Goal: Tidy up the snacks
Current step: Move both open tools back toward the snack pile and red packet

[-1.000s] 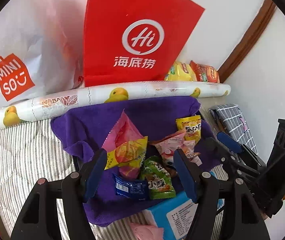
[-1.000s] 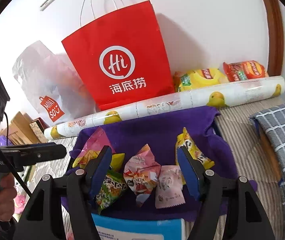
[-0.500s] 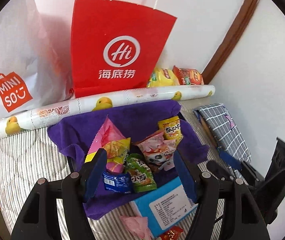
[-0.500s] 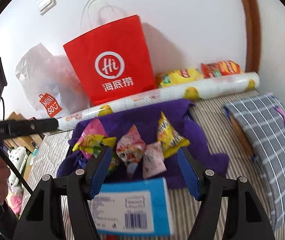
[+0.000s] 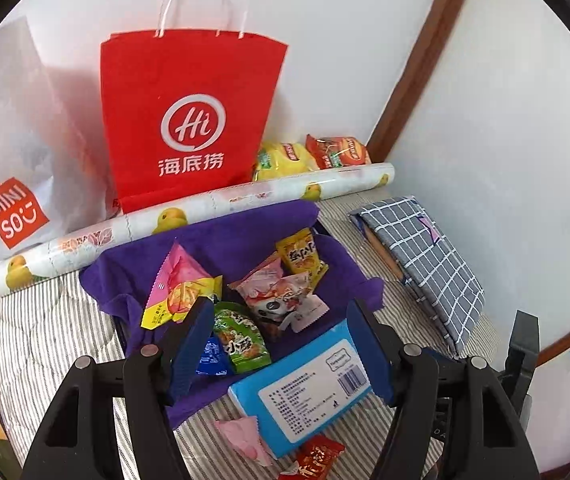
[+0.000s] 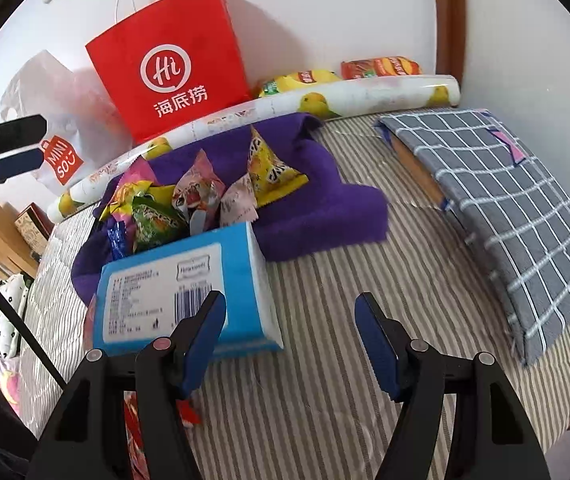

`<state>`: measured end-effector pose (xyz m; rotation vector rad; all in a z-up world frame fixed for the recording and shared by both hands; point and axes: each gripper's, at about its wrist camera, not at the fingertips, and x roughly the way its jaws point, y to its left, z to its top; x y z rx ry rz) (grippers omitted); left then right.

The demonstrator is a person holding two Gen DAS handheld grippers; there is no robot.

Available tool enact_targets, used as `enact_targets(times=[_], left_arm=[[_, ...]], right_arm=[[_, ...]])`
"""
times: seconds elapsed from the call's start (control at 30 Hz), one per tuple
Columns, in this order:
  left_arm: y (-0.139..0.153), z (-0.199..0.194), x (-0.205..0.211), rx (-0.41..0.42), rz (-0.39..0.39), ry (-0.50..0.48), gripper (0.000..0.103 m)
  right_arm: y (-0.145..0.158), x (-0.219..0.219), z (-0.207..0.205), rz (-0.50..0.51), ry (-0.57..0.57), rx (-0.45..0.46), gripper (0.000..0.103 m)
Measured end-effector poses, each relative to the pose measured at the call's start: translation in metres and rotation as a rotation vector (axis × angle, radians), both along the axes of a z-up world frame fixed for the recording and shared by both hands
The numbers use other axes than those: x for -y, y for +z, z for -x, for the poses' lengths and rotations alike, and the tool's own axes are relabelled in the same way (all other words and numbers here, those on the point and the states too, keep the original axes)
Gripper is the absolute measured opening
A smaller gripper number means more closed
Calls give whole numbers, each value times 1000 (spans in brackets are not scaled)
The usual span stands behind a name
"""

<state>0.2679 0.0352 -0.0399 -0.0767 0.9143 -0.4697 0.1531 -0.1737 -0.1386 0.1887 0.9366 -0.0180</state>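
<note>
Left wrist view: the left gripper (image 5: pixel 279 344) hangs released, blue fingers spread wide and holding nothing, above a heap of snack packets (image 5: pixel 245 292) at mid-frame, lying on a purple towel (image 5: pixel 245 228). A blue tissue pack (image 5: pixel 305 392) lies just below the heap, with a pink packet (image 5: pixel 245 436) and a red packet (image 5: pixel 317 454) beside it at lower centre. A red paper bag (image 5: pixel 189 116) stands at upper centre behind a duck-print roll (image 5: pixel 205 208). Right wrist view: the right gripper (image 6: pixel 291 340) is likewise released and empty, over the striped bedding (image 6: pixel 345 300), the tissue pack at lower left of the frame, a checked cushion (image 6: pixel 505 216) at right.
</note>
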Motion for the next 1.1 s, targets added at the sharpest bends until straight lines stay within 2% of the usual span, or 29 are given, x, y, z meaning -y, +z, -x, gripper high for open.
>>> enact_targets(times=[0.23,0.57,0.77,0.97,1.1], left_arm=[[7,9,3,19,-1,-9,67],[17,24,14,50,-17,-51,67],[24,30,11,63,-2,-58,67],[31,35,8,77,7,-60,67],[32,36,7,82,6,-53,70]], right_arm=[[1,1,17,23,-15,-7,67],[-6,-22,37,-44,46,-29,67],[-20,-47,44,-57,125,-85,67],[-34,-61,46,-73,153,-124,67],[-46,-72,45,-38,175,-156,67]])
